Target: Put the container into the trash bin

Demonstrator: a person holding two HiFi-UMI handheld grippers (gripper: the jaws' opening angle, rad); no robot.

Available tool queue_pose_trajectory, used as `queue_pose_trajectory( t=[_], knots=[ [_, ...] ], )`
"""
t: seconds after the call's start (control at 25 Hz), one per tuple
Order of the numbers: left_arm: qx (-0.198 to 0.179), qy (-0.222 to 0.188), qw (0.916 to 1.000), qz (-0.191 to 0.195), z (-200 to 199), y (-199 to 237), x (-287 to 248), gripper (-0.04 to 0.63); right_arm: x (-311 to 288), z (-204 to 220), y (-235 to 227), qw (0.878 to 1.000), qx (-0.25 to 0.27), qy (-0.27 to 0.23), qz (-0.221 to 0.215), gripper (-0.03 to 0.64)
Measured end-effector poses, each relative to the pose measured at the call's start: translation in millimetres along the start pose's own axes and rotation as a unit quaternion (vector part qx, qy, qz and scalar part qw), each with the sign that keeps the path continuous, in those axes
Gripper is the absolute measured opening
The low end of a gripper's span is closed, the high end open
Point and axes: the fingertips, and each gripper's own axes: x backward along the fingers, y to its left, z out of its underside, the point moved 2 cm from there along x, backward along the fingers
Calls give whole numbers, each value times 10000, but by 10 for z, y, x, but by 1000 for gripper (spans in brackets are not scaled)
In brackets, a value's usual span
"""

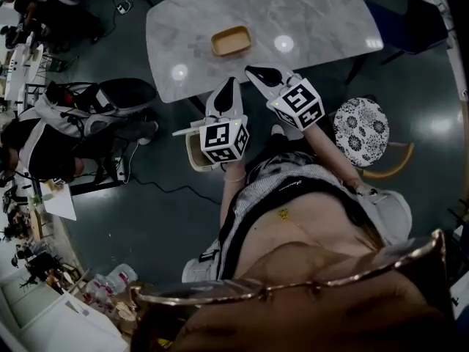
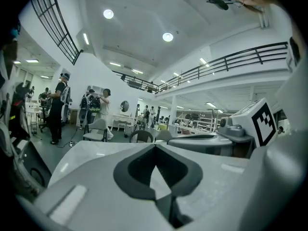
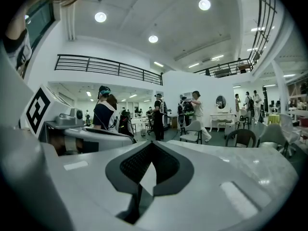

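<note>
Two grippers are held up close in front of the person's chest in the head view. The left gripper (image 1: 228, 86) and the right gripper (image 1: 256, 72) both point toward the marble table (image 1: 308, 20), their tips just over its near edge. The container (image 1: 231, 41), a shallow tan tray, lies on the tabletop, apart from both grippers and beyond their tips. Under the left gripper's marker cube (image 1: 223, 139) a pale tub (image 1: 192, 152) stands on the floor. So much of it is covered that it cannot be told for a trash bin. A flower-patterned stool (image 1: 360, 130) stands at the person's right. The person's own torso and a spectacle rim fill the lower part of the picture.

In the left gripper view the jaws are drawn together with their tips meeting and nothing between them. The gripper's pale body fills the lower half and hides what lies beneath. The right gripper's marker cube (image 2: 263, 121) is cut off at the right edge. Small figures (image 2: 60, 105) stand far off in a bright hall.

The right gripper view matches it: jaws closed tip to tip and empty. More people (image 3: 195, 107) stand beyond, and the table's surface is only partly seen.
</note>
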Motion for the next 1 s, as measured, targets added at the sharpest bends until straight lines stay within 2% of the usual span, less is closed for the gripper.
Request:
queue_pose_trajectory(
  t=[0.16, 0.52, 1.0],
  knots=[
    [39, -65, 9999, -111, -5, 24, -23, 0, -31, -16, -40, 10000, 43, -10, -51, 17],
    [65, 83, 9997, -206, 67, 149, -307, 0, -214, 101, -261, 9998, -94, 130, -98, 18],
    [17, 197, 9997, 109, -26, 738, -747, 0, -824, 71, -557, 9990, -241, 201, 329, 18]
  ],
)
